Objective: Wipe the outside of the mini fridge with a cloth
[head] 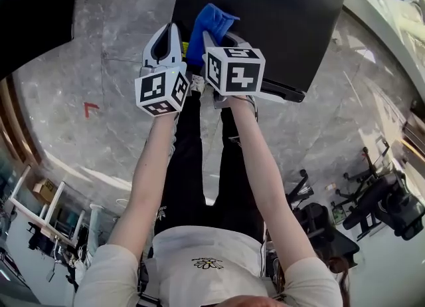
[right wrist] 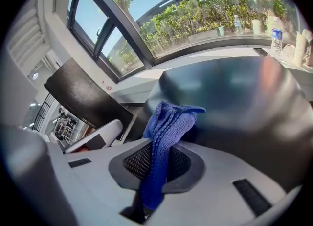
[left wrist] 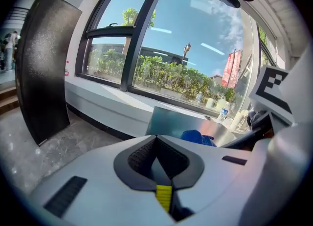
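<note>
Head looks down — cloth (head: 208, 25) shared

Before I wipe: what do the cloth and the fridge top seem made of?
Blue cloth: soft knitted or microfibre fabric, judging by its ribbed weave and limp folds. Mini fridge top: dark, smooth, semi-gloss painted metal or plastic, I cannot tell which; it carries soft, blurred reflections.

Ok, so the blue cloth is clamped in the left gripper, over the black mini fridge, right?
No: the blue cloth is clamped in the right gripper, per the right gripper view; the left gripper is shut, empty. The cloth is over the black mini fridge.
</note>
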Tool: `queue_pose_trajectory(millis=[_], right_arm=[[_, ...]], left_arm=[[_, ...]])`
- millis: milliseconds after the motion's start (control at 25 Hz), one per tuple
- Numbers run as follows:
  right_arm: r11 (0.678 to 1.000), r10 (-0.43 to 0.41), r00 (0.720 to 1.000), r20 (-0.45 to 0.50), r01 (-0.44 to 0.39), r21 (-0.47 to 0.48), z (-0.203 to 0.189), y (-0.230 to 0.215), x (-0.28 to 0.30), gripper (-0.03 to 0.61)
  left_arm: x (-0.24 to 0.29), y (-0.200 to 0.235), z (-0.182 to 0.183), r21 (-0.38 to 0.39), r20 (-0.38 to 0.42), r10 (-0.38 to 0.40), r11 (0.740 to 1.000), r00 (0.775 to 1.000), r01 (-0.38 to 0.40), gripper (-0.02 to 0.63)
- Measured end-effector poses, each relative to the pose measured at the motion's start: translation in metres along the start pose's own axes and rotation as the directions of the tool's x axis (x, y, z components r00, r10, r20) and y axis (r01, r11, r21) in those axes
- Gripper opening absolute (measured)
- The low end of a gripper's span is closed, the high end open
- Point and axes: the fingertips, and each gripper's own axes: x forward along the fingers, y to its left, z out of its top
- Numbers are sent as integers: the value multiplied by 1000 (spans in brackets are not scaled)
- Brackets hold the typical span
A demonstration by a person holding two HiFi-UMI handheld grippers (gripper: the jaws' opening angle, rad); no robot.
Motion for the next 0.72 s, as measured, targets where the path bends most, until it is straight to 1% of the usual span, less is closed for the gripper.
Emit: queue_pose_trajectory(millis=[160, 360, 520, 720], right_arm=[[999, -46, 999, 8, 46, 16, -8, -43, -28, 61], [993, -119, 993, 9, 119, 23, -16, -93, -63, 61], [982, -185, 983, 17, 184, 46, -20, -134, -94, 61], [966, -243, 969, 38, 239, 96, -25, -184, -127, 61]], left_arm=[[1, -48, -6, -23, -9, -42, 999, 999, 42, 4], [5, -107, -9, -23, -24, -101, 995, 995, 100, 4], [9, -152, -12, -5, -51, -164, 986, 985, 164, 4], [22, -206, -24, 40, -96, -245, 968, 965, 249, 3]])
